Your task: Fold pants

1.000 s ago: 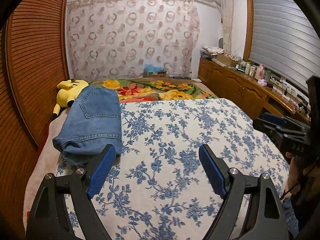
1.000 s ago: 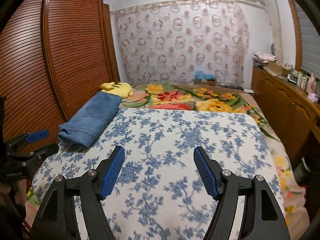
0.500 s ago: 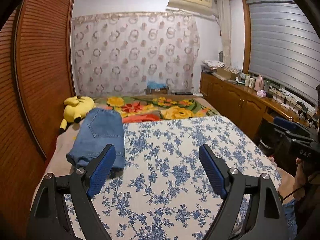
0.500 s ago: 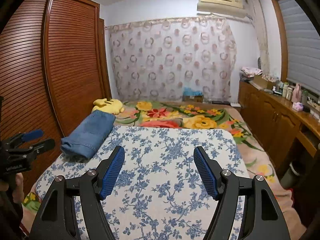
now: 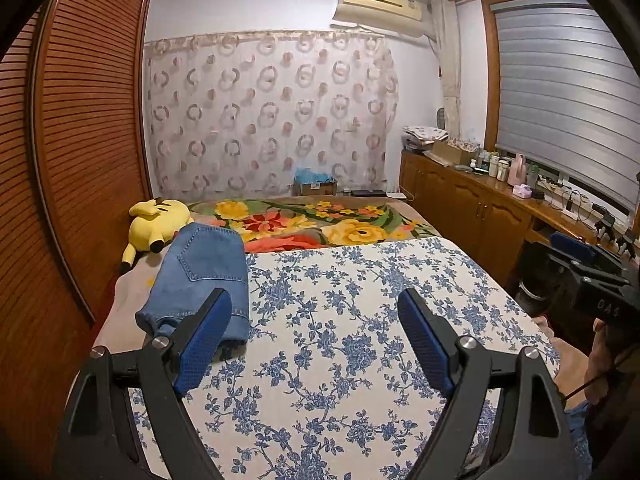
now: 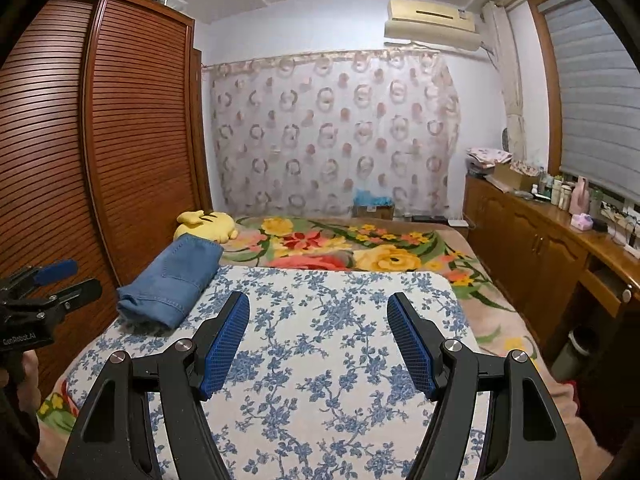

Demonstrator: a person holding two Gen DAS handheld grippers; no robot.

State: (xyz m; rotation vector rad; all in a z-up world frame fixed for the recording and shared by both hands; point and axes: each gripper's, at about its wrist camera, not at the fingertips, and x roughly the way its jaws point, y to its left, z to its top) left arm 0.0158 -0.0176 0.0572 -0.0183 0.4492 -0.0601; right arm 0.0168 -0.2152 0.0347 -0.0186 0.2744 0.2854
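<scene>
left gripper (image 5: 314, 312): spread wide, nothing between the pads, above the near bed
right gripper (image 6: 318, 316): spread, empty, over the floral sheet (image 6: 328, 344)
pants (image 5: 200, 276): folded, far left on the bed, touching neither gripper
plush toy (image 5: 158, 226): just beyond the pants

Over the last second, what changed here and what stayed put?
Both views tilted up and pulled back from the bed, showing more ceiling. Left gripper and right gripper stayed open and empty. The folded blue denim pants lie unmoved on the blue-flowered white bedcover beside the yellow plush toy.
</scene>
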